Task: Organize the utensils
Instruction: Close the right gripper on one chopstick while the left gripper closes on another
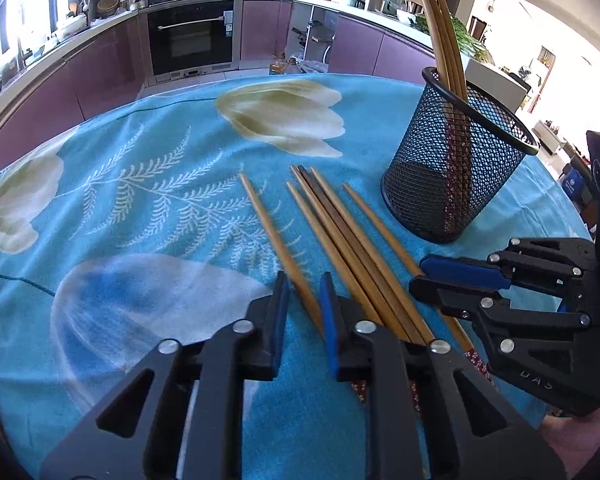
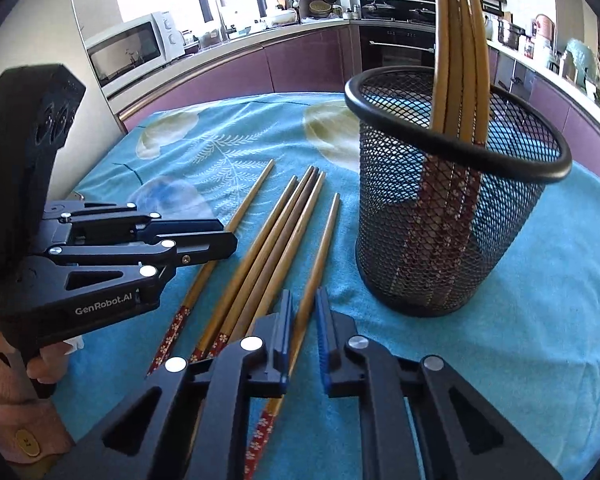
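Observation:
Several wooden chopsticks (image 1: 340, 236) with red flowered ends lie on the blue flowered tablecloth (image 1: 148, 208); they also show in the right wrist view (image 2: 268, 248). A black mesh cup (image 1: 456, 164) stands to their right with several chopsticks upright in it, also in the right wrist view (image 2: 452, 208). My left gripper (image 1: 304, 300) is open, its jaws low on either side of the leftmost chopstick (image 1: 276, 240). My right gripper (image 2: 302, 312) is open, its jaws on either side of the rightmost chopstick (image 2: 320, 256). Each gripper shows in the other's view (image 1: 420, 276) (image 2: 228, 236).
The table's far edge (image 1: 260, 76) faces purple kitchen cabinets and a built-in oven (image 1: 192, 36). A microwave (image 2: 132, 48) stands on the counter at the left. A white box (image 1: 496, 80) sits behind the cup.

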### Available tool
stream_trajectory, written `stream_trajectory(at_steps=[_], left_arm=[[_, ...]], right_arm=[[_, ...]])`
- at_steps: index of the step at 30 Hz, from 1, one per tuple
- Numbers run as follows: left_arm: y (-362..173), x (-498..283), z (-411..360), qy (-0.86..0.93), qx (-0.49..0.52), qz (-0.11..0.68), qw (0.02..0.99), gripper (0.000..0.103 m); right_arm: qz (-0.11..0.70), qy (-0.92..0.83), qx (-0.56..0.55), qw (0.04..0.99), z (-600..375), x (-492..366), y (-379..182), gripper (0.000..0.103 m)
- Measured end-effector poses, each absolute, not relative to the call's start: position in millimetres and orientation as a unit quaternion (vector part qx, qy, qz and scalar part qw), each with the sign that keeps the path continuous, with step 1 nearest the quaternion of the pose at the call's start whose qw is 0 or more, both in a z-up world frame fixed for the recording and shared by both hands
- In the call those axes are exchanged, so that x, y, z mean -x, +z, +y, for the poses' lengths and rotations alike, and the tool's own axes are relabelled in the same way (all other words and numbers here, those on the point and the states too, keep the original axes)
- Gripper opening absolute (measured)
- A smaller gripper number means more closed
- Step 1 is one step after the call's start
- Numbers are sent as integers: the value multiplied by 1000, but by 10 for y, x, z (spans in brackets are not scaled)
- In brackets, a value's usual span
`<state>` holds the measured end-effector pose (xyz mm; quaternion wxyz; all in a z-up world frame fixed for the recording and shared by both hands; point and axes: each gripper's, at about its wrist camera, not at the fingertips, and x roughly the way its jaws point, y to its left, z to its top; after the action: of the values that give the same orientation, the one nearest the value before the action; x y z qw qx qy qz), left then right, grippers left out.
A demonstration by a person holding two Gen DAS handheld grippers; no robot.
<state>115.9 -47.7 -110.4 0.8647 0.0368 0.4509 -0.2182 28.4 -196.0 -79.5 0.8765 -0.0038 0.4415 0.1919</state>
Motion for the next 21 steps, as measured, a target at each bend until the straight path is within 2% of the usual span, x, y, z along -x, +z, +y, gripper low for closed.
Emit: stream_trajectory(at_steps=[5,14,21], left_arm=[[-1098,-1119,-407,-214,-16,450,867,8],[-1034,-951,-347,-231,-2,443,866,8],[-1068,-887,-400,-245,-19,449,859,8]], right_arm=[[444,195,-33,874,-2078,-273,-800,6],[425,226,-37,876,-2096,-168,-671,6],[444,235,-8,865,-1967,-191,-728,6]])
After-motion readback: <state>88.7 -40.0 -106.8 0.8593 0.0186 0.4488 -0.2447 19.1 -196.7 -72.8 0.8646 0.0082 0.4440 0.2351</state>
